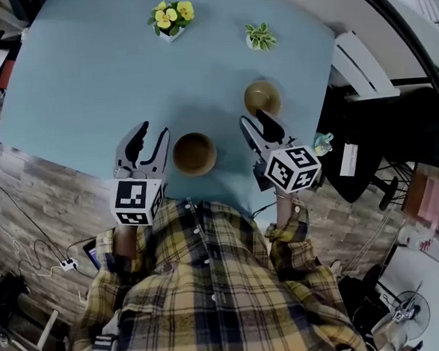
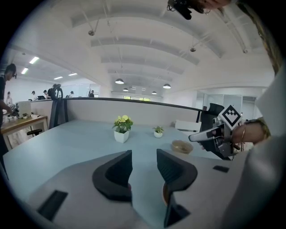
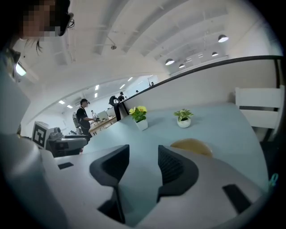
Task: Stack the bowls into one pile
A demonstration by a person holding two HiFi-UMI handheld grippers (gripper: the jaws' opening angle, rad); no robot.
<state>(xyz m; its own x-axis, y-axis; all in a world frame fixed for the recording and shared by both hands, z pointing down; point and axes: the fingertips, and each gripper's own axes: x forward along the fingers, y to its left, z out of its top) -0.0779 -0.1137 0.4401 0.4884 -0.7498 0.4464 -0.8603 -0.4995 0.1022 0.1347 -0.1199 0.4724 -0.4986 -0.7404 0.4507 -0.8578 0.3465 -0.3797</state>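
Two brown wooden bowls stand apart on the pale blue table (image 1: 86, 90). The nearer bowl (image 1: 194, 153) sits upright between my two grippers, just right of my left gripper (image 1: 153, 132), which is open and empty. The farther bowl (image 1: 262, 97) lies just beyond my right gripper (image 1: 255, 122), whose jaws also stand open with nothing between them. In the left gripper view the near bowl (image 2: 166, 193) peeks from behind the right jaw and the far bowl (image 2: 182, 146) shows beyond. In the right gripper view the far bowl (image 3: 192, 146) is half hidden behind the right jaw.
A white pot of yellow flowers (image 1: 169, 18) and a small green plant (image 1: 260, 37) stand at the table's far side. A white chair (image 1: 358, 64) is off the table's right edge. The person's plaid shirt (image 1: 212, 284) fills the near side.
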